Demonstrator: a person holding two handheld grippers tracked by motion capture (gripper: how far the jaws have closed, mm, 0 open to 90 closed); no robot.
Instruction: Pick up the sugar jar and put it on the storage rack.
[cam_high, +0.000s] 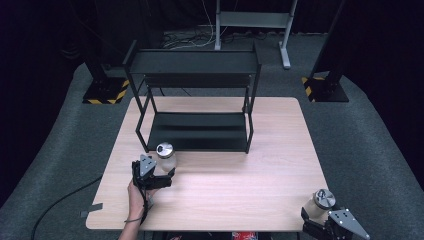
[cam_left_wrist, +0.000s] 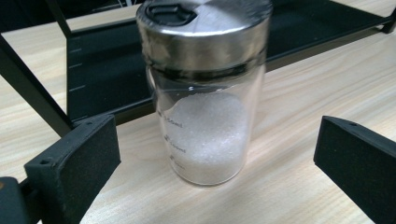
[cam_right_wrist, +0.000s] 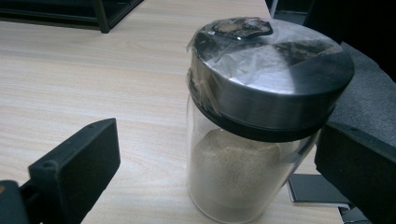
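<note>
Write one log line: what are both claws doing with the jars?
left claw: open around white-grain jar, not touching | right claw: open around tan-powder jar | both jars upright on table

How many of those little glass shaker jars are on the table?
2. One jar with white grains stands just in front of the black rack, between the open left gripper. The jar with tan powder stands at the table's near right corner, by the right gripper.

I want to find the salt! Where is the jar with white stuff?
In the high view the white-grain jar stands on the table's left side, just before the black rack, between the open left gripper jaws.
</note>
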